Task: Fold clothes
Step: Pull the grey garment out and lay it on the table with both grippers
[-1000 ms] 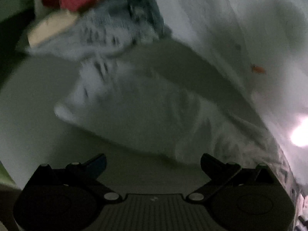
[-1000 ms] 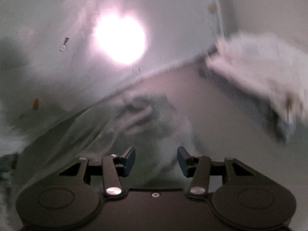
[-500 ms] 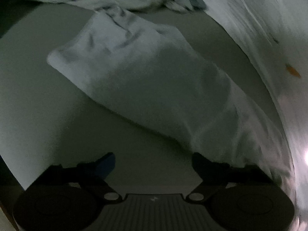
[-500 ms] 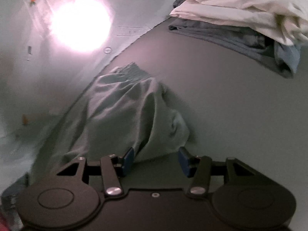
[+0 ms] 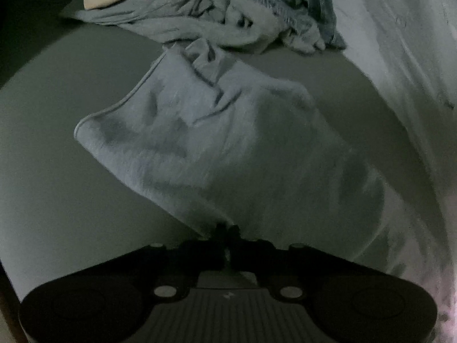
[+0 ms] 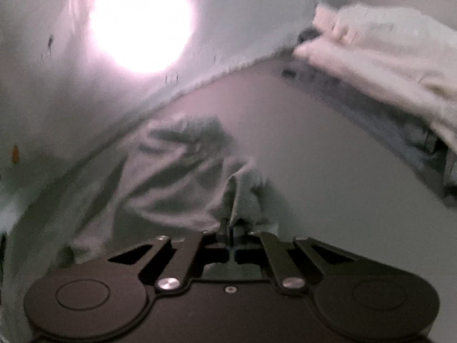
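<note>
Dim grey worktop (image 5: 71, 91) fills both views, a white sheet-like backdrop (image 6: 71, 91) along its far edge. Biggest item: the long pale grey garment (image 5: 222, 148), stretched out mid-worktop parallel to that edge. Behind it, a heap of unfolded grey clothes (image 5: 217, 14); toward the other end, a stack of cream and grey clothes (image 6: 385, 57). Left tool (image 5: 227, 230) is clamped tight on the garment's near hem, right tool (image 6: 230, 228) pinched on its bunched end. Its long axis runs between the tools, so either can carry an end over.
</note>
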`<state>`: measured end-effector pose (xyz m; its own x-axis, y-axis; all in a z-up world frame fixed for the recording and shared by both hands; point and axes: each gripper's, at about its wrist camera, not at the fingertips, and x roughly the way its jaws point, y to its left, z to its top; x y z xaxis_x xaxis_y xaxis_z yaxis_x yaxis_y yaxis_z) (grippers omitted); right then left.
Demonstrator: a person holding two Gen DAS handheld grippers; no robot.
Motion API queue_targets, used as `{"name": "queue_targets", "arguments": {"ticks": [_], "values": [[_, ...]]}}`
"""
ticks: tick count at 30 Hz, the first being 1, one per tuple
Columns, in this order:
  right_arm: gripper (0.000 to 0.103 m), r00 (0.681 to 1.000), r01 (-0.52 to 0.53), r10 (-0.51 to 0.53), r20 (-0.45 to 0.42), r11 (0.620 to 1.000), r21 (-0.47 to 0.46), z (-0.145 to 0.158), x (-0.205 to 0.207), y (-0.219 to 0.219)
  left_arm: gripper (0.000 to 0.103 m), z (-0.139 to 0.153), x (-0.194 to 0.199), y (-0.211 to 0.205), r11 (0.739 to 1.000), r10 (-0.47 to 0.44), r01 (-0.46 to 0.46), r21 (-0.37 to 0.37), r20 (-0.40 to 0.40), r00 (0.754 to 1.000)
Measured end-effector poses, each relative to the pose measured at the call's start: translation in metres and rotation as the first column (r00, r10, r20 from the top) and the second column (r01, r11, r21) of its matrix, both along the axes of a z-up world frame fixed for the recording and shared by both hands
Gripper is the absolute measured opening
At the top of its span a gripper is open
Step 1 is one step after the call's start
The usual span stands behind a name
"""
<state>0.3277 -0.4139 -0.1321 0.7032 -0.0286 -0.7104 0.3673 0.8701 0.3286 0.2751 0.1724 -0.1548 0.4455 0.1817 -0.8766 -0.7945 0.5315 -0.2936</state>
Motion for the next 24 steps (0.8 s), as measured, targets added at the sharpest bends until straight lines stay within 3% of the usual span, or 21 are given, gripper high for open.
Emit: {"name": "queue_targets", "arguments": {"ticks": [5, 10, 14, 17, 21, 24], "values": [[0.001, 0.989, 0.072, -0.064, 0.136, 0.996, -0.055, 0.042, -0.015, -0.026, 0.001, 0.058, 0.018, 0.016, 0.995, -0.038, 0.025, 0.100, 0.131, 0.991], [0.000, 0.968, 0.192, -0.167, 0.185, 0.973, -0.126, 0.070, -0.038, -0.063, 0.001, 0.124, 0.016, 0.021, 0.984, -0.072, 0.017, 0.175, 0.312, 0.947], [0.001, 0.976, 0.210, -0.191, 0.101, 0.951, -0.229, 0.059, -0.051, -0.072, 0.001, 0.113, 0.025, 0.009, 0.974, -0.102, 0.047, 0.223, 0.245, 0.964], [0.001, 0.980, 0.196, -0.195, 0.029, 0.958, -0.211, 0.040, -0.057, -0.068, 0.001, 0.085, 0.037, 0.008, 0.978, -0.120, 0.090, 0.187, 0.161, 0.980], [0.001, 0.982, 0.187, -0.190, 0.002, 0.963, -0.193, 0.032, -0.055, -0.063, 0.001, 0.084, 0.071, 0.007, 0.967, -0.192, 0.160, 0.199, 0.153, 0.969], [0.001, 0.981, 0.193, -0.193, 0.022, 0.962, -0.194, 0.039, -0.045, -0.065, 0.001, 0.119, 0.121, 0.010, 0.949, -0.247, 0.190, 0.251, 0.223, 0.943]]}}
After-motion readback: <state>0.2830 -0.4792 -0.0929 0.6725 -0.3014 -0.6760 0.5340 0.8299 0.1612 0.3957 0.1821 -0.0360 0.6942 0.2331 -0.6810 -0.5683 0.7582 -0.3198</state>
